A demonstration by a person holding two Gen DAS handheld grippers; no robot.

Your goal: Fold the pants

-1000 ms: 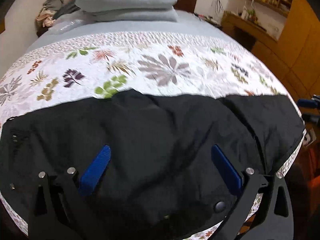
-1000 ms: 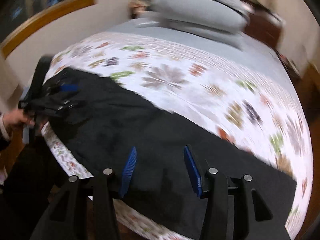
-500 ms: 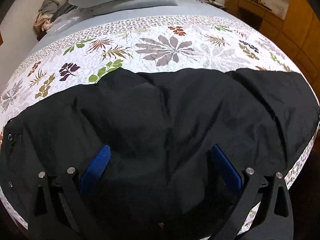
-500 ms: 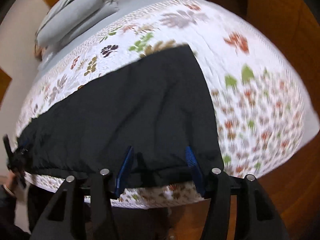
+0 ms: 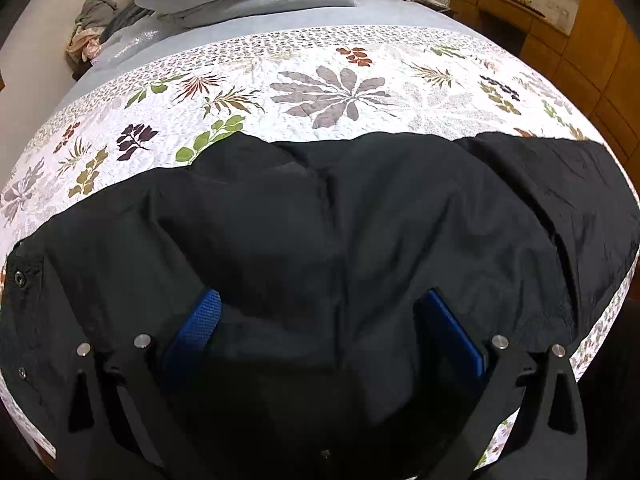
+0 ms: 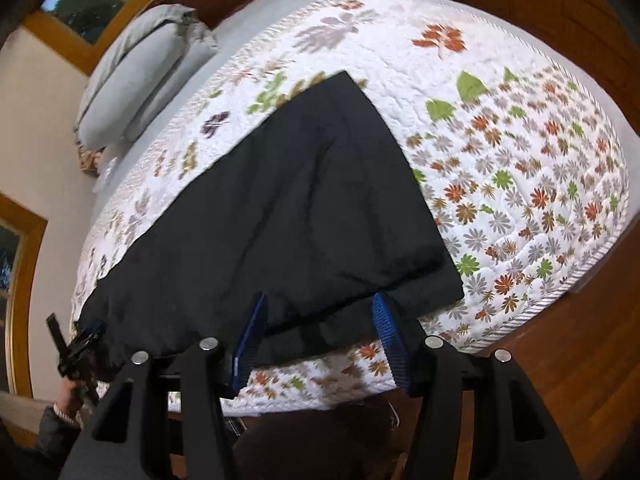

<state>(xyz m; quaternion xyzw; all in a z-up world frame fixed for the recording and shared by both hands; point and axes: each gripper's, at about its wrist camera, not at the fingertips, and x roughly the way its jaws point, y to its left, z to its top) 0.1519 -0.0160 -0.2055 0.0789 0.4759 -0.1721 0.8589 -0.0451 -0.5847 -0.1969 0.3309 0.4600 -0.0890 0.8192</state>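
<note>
Pants (image 5: 320, 240) lie flat under both gaping grippers, left (image 5: 320, 320) and right (image 6: 320, 324); a shallow one-layer pinch risks a skewed fold.

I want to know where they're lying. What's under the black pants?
Under the black pants lies a white leafy quilt, showing all around them. The quilt directly beneath is covered, so anything there is hidden.
</note>
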